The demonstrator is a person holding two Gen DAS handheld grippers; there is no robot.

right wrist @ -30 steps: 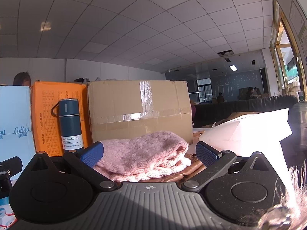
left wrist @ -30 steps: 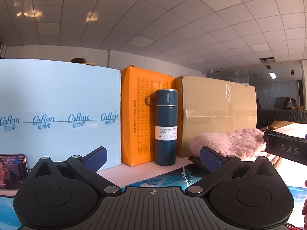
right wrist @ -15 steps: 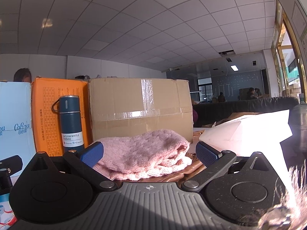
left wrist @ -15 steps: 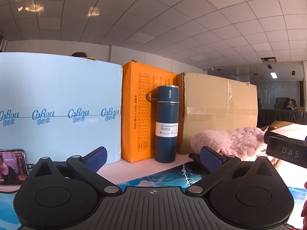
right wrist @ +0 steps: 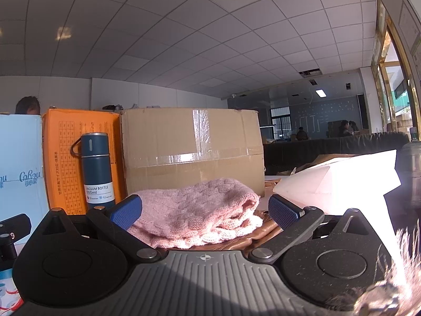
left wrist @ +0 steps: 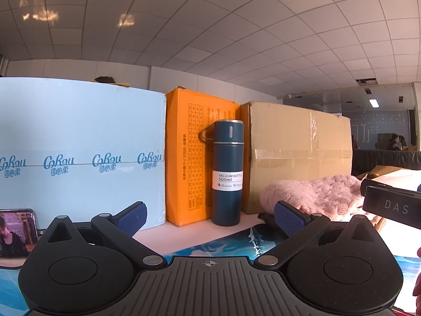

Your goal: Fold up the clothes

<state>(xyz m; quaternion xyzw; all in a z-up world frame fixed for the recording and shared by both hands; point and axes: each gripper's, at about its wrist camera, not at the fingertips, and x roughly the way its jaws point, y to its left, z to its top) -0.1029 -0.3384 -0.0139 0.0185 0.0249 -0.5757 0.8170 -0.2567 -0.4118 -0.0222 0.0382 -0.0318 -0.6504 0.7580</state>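
Far left, a pale blue carton point(left wrist: 79, 144) reads "CoRou" in repeating print; beside it stands an orange box point(left wrist: 189, 155) gridded with small characters, then a smooth navy flask point(left wrist: 227, 171) labelled "VACUUM BOTTLE 500ml", then a taped brown cardboard box point(left wrist: 297, 155). The left gripper point(left wrist: 209, 214) gapes wide, empty. Further right, the nubbly pink knitted sweater point(right wrist: 194, 216) lies heaped between the right gripper point(right wrist: 205, 209)'s wide-spread, textured blue pads point(right wrist: 282, 209).

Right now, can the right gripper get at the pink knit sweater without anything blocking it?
Probably yes. The right gripper is open and the pink knit sweater lies straight ahead between its fingers, with nothing in between. The vacuum bottle stands off to the left, the brown cardboard box behind.
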